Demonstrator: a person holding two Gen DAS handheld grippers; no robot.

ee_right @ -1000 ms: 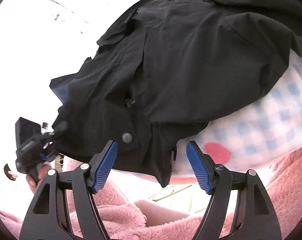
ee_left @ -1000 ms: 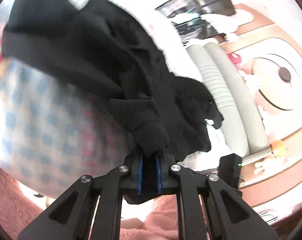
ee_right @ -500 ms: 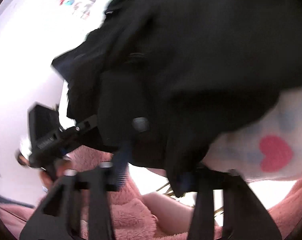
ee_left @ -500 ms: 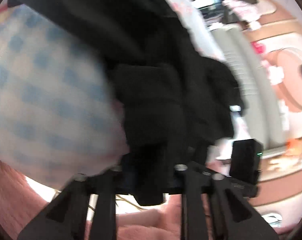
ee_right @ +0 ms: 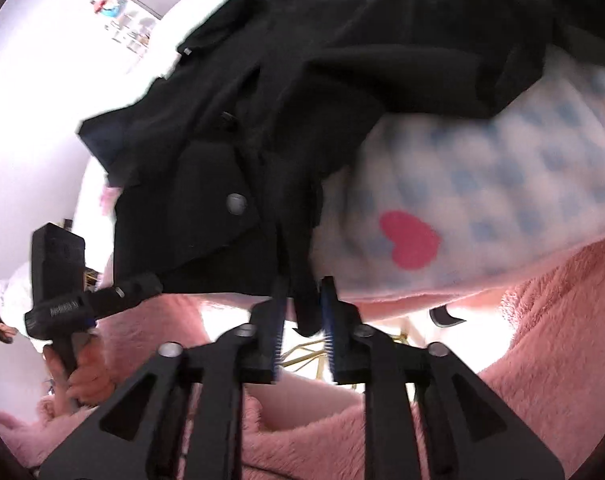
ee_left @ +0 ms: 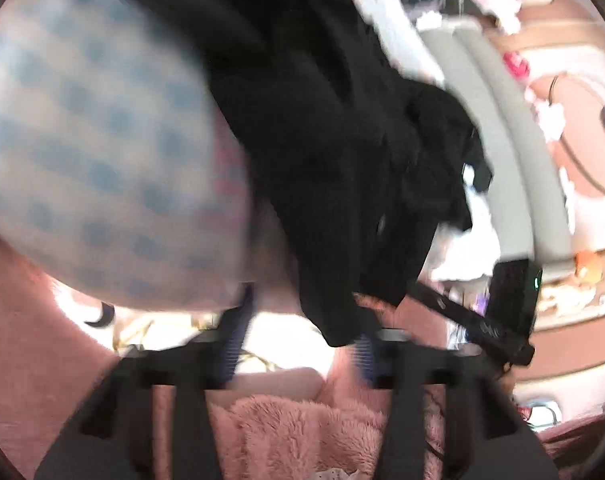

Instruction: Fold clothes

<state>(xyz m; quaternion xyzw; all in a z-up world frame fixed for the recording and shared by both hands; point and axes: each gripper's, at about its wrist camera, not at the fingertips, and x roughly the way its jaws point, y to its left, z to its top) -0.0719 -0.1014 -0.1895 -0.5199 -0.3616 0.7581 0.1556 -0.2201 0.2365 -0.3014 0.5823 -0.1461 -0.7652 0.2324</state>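
My right hand-held gripper (ee_right: 302, 320) clamps the black garment's (ee_right: 302, 100) hem; my left hand-held gripper (ee_left: 298, 336) is opening, the hem loose between its jaws.

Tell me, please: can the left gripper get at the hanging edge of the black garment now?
Probably yes: the left gripper is opening, and the black garment hangs its edge down by one pad, with nothing in the way.

right gripper (ee_right: 300, 330): our fingers pinch a hanging fold of the black garment (ee_right: 322, 92) at lower centre | left gripper (ee_right: 62, 300): lower left | checked blanket (ee_right: 502, 200), red heart: right
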